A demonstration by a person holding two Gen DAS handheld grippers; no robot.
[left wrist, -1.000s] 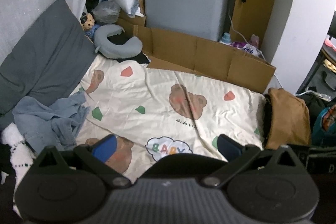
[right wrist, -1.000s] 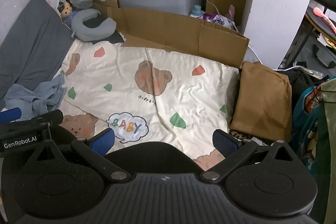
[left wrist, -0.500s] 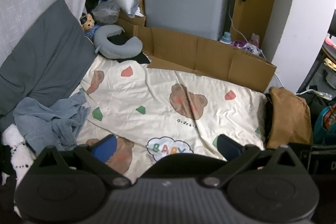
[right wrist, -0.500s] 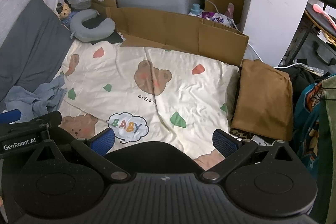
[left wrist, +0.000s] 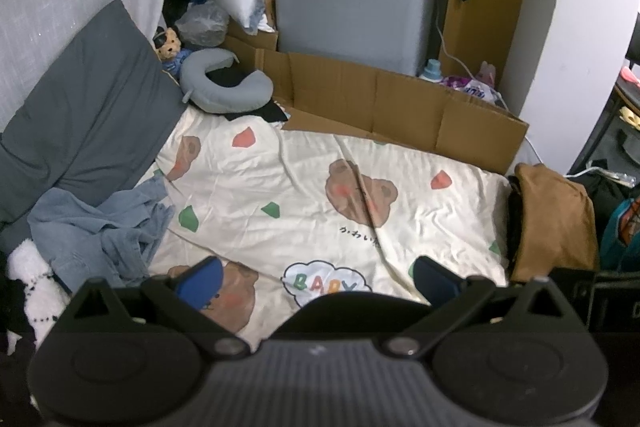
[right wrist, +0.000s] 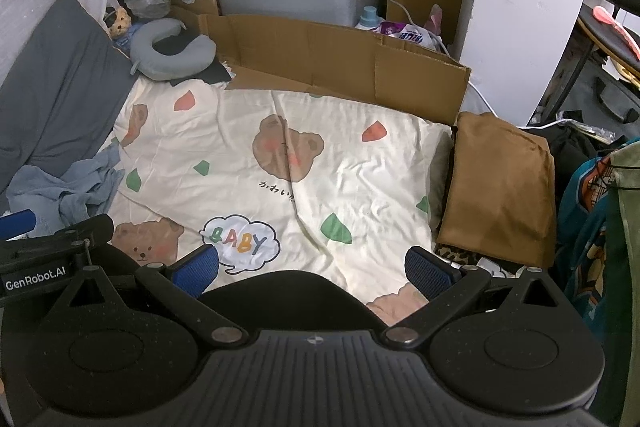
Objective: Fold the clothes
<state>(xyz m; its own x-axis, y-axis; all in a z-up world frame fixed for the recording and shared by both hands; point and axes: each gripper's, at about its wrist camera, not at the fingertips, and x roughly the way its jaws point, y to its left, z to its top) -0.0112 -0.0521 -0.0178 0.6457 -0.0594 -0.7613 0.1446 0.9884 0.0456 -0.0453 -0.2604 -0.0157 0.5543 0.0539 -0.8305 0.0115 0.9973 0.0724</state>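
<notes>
A crumpled pile of grey-blue clothes (left wrist: 100,231) (right wrist: 68,187) lies at the left edge of the cream bear-print bedsheet (left wrist: 320,187) (right wrist: 280,167). A folded brown garment (left wrist: 556,219) (right wrist: 500,187) rests on the bed's right side. My left gripper (left wrist: 316,281) hovers open above the sheet's near edge, nothing between its blue pads. My right gripper (right wrist: 312,269) is open too, over the "BABY" print, holding nothing. The left gripper's body (right wrist: 48,251) shows at the lower left of the right wrist view.
A grey pillow (left wrist: 84,115) leans at the left; a grey neck pillow (left wrist: 224,87) and a teddy toy (left wrist: 170,45) lie at the head. A cardboard sheet (left wrist: 400,107) borders the far side. Bags and hanging clothes (right wrist: 600,227) crowd the right.
Both grippers have drifted only slightly; the views are almost the same. Nothing was picked up or let go.
</notes>
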